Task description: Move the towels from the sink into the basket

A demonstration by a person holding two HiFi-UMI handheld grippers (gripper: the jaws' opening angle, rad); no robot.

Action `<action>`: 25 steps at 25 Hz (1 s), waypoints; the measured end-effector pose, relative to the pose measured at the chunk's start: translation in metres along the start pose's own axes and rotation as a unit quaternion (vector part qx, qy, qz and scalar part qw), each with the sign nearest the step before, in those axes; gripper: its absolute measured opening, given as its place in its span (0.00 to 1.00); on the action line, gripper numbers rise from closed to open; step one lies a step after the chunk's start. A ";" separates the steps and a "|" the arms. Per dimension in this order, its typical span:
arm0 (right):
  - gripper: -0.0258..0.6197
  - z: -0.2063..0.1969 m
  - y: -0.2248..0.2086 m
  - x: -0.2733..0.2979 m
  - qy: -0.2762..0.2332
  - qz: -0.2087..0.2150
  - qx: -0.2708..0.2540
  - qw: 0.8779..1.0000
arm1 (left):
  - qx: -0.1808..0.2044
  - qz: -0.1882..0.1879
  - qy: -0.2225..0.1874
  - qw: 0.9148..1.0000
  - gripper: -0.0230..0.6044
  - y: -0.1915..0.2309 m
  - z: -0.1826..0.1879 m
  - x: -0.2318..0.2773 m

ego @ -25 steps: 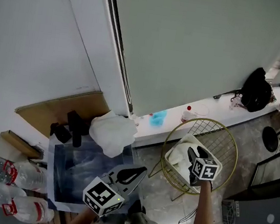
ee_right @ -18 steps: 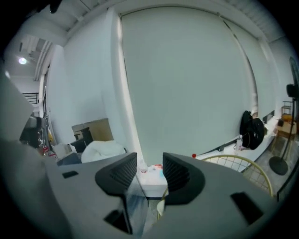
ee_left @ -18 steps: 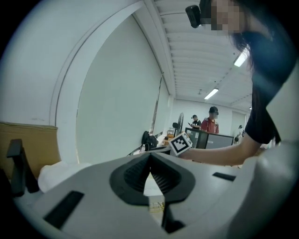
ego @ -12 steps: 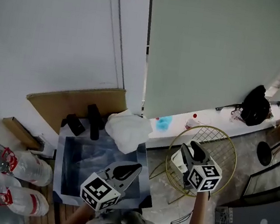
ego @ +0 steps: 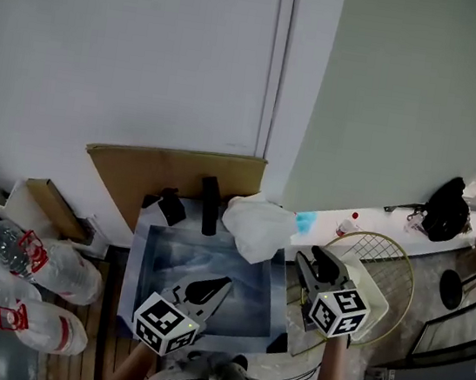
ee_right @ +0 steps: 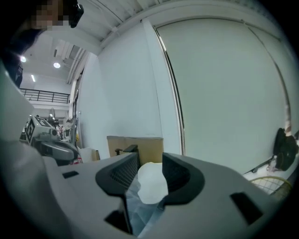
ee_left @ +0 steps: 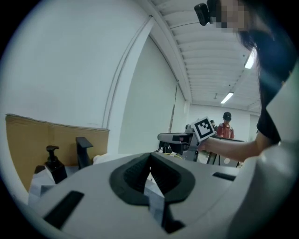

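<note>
While held level, left gripper point(ego: 221, 285) is closed; right gripper point(ego: 311, 259), just narrowed, gapes empty.

Metal-wire basket point(ego: 381, 247) & matt cloth towel point(ego: 259, 225)

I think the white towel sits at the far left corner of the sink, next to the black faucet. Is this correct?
Not quite. The white towel sits at the far right corner of the sink, not the far left, next to the black faucet. The head view shows this.
</note>
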State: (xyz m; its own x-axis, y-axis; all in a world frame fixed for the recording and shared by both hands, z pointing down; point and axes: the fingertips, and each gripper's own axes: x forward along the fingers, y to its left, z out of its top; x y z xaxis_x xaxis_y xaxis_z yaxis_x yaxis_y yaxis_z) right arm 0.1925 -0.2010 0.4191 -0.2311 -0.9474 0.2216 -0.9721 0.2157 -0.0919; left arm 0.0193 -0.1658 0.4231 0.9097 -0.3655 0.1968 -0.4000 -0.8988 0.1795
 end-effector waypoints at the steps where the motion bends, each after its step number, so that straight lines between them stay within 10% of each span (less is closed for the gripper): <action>1: 0.30 -0.002 0.008 0.007 0.006 0.006 -0.004 1.000 | -0.003 0.005 0.000 1.000 0.03 0.005 -0.003 -0.007; 12: 0.44 -0.035 0.048 0.081 0.086 0.041 -0.051 0.994 | -0.031 0.045 0.000 0.998 0.03 0.048 -0.027 -0.059; 25: 0.54 -0.125 -0.020 0.136 0.213 -0.083 -0.030 0.973 | -0.049 0.073 0.001 0.996 0.03 0.079 -0.036 -0.077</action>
State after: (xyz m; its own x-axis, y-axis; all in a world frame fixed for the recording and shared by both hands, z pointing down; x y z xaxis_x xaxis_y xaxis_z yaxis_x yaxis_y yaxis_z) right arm 0.1754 -0.3044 0.5722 -0.0531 -0.7889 0.6123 -0.9950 0.0936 0.0343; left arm -0.0858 -0.1998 0.4566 0.8406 -0.4904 0.2299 -0.5374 -0.8079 0.2418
